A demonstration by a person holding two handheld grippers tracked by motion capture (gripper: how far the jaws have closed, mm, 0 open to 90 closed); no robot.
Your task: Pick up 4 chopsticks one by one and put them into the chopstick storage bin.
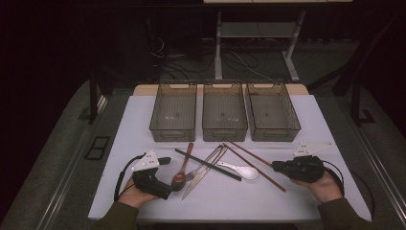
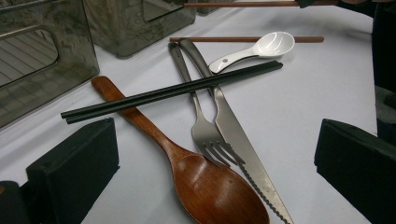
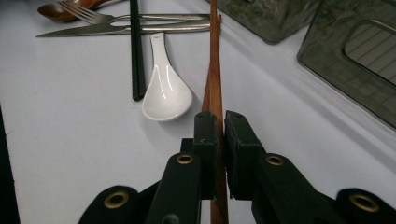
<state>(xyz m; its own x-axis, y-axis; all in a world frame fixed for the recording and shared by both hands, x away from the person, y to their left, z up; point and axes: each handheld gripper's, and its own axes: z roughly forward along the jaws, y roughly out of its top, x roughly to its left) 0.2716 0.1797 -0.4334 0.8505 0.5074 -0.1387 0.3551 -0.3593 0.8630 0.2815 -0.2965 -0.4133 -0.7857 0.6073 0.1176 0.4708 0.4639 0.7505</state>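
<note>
Right gripper (image 3: 219, 122) was clamped on the brown chopsticks (image 3: 214, 65) at center frame, while the left gripper (image 2: 210, 154) stood open; light, stiff and slippery, they seemed best pinched mid-length.

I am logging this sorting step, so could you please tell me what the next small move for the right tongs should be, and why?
Probably a short, level lift. The right tongs are shut on the brown chopsticks, which seem to lie on the table beside the white spoon. The three bins beyond are empty, so raising the pair clear would likely come before carrying it there.
</note>
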